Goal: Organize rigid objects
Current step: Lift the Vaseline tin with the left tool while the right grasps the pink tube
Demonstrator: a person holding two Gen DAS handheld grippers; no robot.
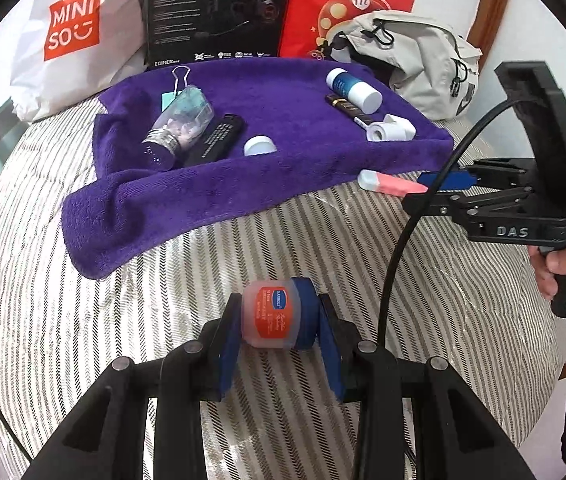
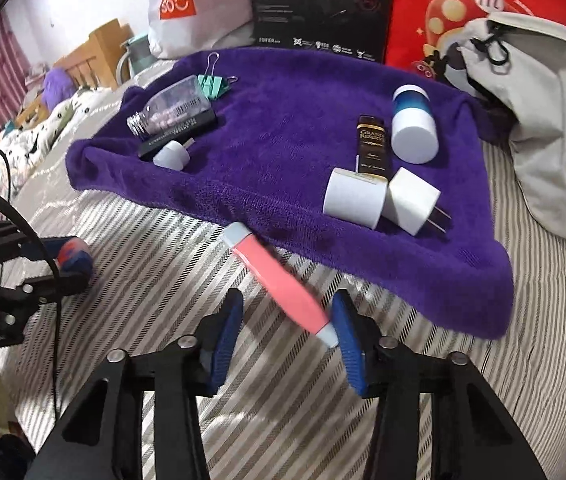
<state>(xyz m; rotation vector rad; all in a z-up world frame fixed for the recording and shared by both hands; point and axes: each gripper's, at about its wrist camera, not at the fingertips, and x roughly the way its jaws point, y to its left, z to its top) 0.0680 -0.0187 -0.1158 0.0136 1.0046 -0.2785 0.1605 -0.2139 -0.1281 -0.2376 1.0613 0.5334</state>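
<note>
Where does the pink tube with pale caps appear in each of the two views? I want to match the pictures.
Left wrist view: the pink tube lies at right of centre, on the striped bedding beside the purple towel's front edge.
Right wrist view: it runs diagonally at lower centre, its near end between the open fingers of the right gripper.
Shared landmark: the purple towel.

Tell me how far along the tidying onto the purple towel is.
Mostly done: the clear bottle, black case, binder clip, charger plugs and blue tube already lie on the purple towel. The left gripper holds the small jar. The pink stick lies on the bedcover between the open right gripper's fingers.
</note>
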